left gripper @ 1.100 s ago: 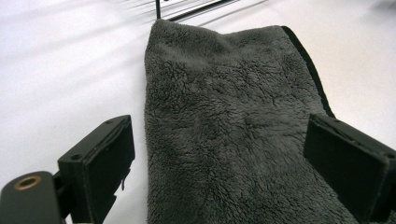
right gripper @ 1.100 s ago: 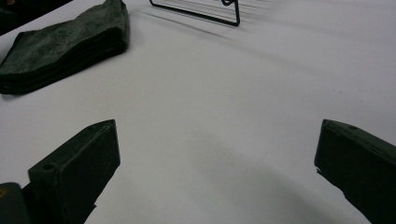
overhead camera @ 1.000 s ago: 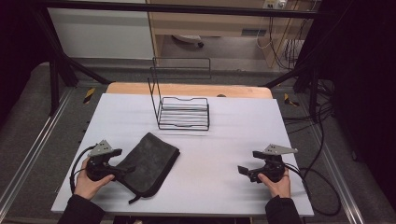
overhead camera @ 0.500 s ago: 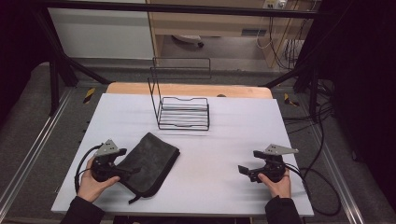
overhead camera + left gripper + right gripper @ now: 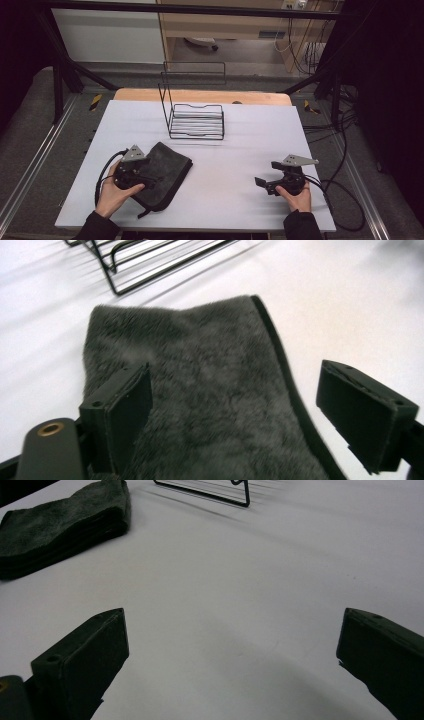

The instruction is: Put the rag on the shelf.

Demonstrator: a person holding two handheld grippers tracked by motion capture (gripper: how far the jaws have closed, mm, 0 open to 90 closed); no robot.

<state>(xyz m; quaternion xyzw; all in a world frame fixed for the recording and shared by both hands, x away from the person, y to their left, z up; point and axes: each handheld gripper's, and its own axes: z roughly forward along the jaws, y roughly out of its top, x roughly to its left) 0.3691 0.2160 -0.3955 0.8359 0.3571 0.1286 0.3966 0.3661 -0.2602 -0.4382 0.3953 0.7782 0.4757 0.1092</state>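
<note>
My left gripper [image 5: 142, 172] has slid in over the gray cloth [image 5: 162, 172]. Its jaws are wide open and hold nothing. The cloth lies at 7 o'clock on the table [image 5: 240, 145]. I think I grab it next. My right gripper [image 5: 267, 184] waits wide open at 5 o'clock, empty.

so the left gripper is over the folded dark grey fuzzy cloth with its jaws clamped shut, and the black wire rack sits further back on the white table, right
Not quite: the left gripper is over the folded dark grey fuzzy cloth, but its jaws stand wide open, as the left gripper view shows. The black wire rack does sit further back on the white table.
</note>
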